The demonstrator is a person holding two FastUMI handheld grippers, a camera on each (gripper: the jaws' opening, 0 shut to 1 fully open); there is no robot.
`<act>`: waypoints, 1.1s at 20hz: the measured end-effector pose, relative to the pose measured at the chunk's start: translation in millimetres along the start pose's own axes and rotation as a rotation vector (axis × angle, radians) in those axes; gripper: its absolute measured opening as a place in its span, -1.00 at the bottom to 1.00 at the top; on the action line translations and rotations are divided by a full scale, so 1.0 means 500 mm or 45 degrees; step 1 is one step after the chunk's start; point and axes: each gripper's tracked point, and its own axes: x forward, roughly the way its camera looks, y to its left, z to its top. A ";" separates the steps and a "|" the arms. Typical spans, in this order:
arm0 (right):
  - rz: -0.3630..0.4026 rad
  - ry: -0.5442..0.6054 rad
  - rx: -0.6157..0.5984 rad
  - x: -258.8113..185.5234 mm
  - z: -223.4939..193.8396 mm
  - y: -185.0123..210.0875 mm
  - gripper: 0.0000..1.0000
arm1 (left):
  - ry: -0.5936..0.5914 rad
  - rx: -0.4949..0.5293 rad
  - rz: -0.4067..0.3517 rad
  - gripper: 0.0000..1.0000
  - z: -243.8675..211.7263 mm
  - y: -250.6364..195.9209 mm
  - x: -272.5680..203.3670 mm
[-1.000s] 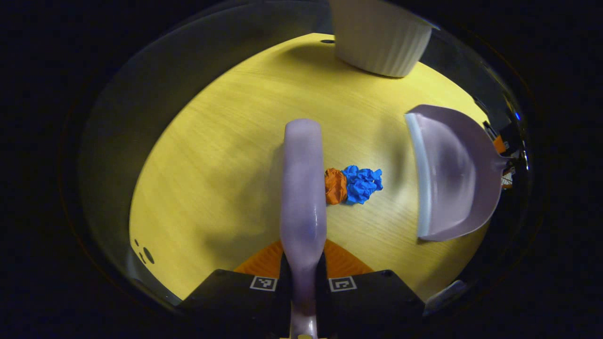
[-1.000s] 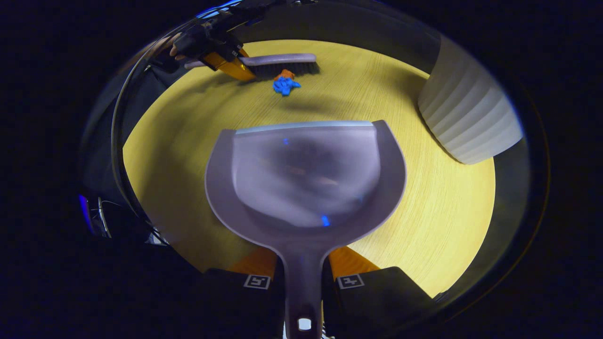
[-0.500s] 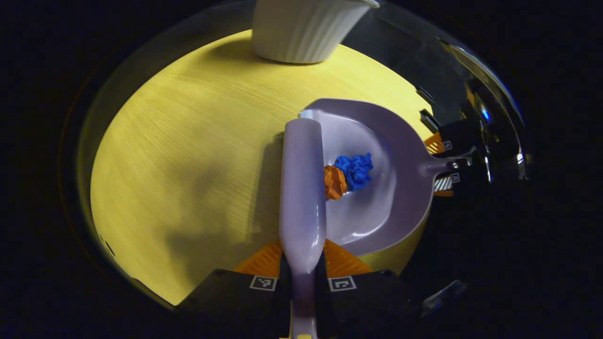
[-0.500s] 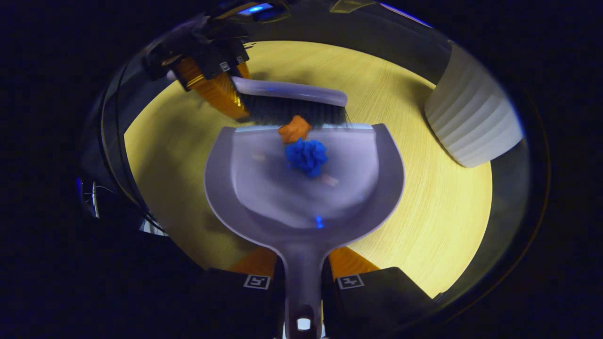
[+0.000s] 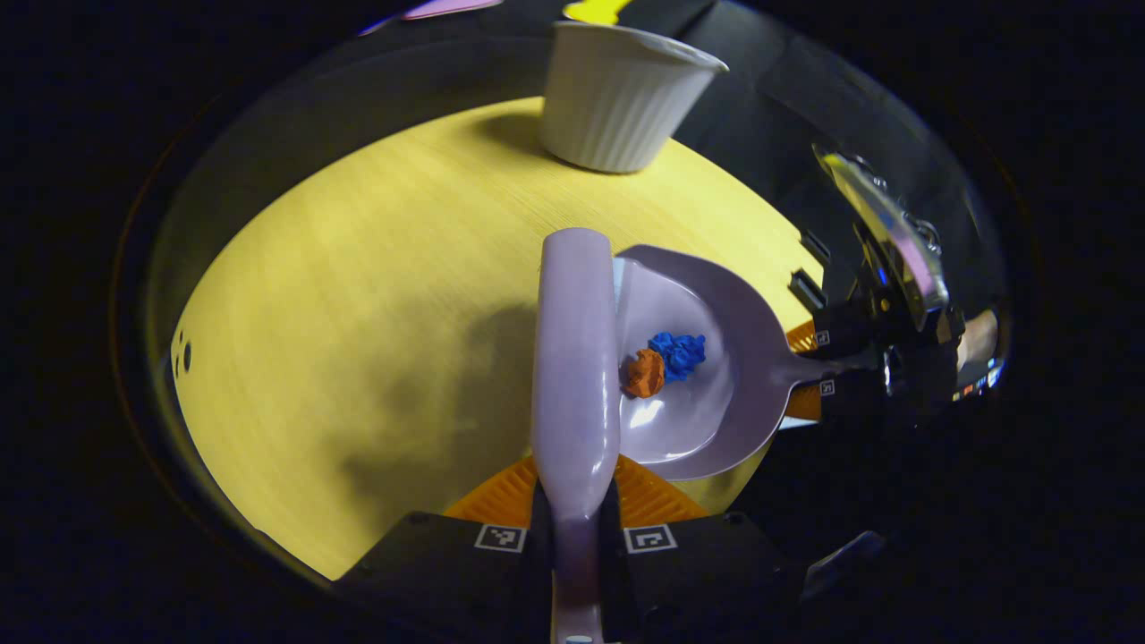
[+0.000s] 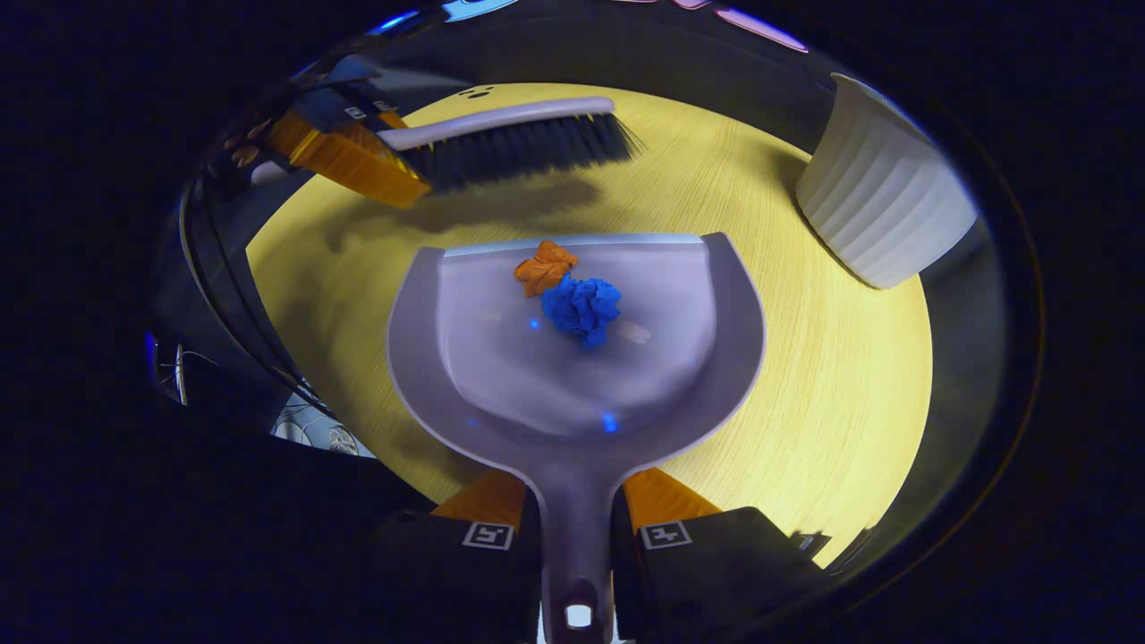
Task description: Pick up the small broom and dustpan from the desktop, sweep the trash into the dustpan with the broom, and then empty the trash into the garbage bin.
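Yellow counter (image 6: 832,429): my right claw (image 6: 577,537) grips dustpan (image 6: 577,394), left claw (image 5: 574,537) grips broom (image 5: 574,358); orange scrap (image 6: 544,266) near lip, blue scrap (image 6: 581,309) behind; tilting forward could spill them before white bin (image 6: 881,219).

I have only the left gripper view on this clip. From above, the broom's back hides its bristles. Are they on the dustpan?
Observer: No. In the right gripper view the broom hangs above the table, its bristles clear of the dustpan.
Operator: Where do the scraps sit in the pan?
Observer: The orange scrap lies just behind the front lip, and the blue scrap touches it on the handle side.
Operator: Is the right claw firmly on the handle?
Observer: The right claw has the handle between both fingers.
Operator: And the bin?
Observer: The white ribbed bin stands off the pan's right front corner.
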 end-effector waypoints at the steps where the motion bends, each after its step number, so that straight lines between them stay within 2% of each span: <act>1: 0.000 -0.004 0.003 -0.001 -0.002 -0.001 -0.27 | -0.046 -0.055 0.024 -0.50 -0.009 0.012 -0.025; 6: -0.021 -0.023 0.012 -0.032 0.011 0.000 -0.27 | -0.236 -0.297 0.129 -0.50 -0.145 0.067 -0.109; 8: -0.001 -0.034 0.035 -0.048 0.017 0.003 -0.22 | -0.272 -0.383 0.172 -0.50 -0.230 0.088 -0.094; 9: 0.009 -0.045 0.045 -0.051 0.020 -0.001 -0.27 | -0.273 -0.422 0.178 -0.50 -0.278 0.091 -0.076; 10: 0.017 -0.060 0.048 -0.062 0.025 -0.004 -0.22 | -0.272 -0.456 0.182 -0.50 -0.332 0.095 -0.057; 12: 0.015 -0.086 0.029 -0.083 0.030 -0.016 -0.27 | -0.263 -0.504 0.203 -0.50 -0.407 0.101 -0.052; 15: 0.024 -0.113 0.028 -0.100 0.051 -0.028 -0.27 | -0.261 -0.582 0.212 -0.49 -0.504 0.069 -0.043; 17: 0.046 -0.122 0.073 -0.118 0.061 -0.027 -0.27 | -0.265 -0.624 0.207 -0.49 -0.545 0.053 -0.056; 19: 0.039 -0.130 0.091 -0.132 0.072 -0.031 -0.27 | -0.268 -0.637 0.219 -0.50 -0.546 0.053 -0.063; 20: 0.025 -0.135 0.096 -0.135 0.079 -0.035 -0.34 | -0.271 -0.643 0.226 -0.53 -0.534 0.056 -0.061; 22: 0.006 -0.159 0.133 -0.137 0.096 -0.046 -0.27 | -0.283 -0.667 0.239 -0.50 -0.527 0.063 -0.067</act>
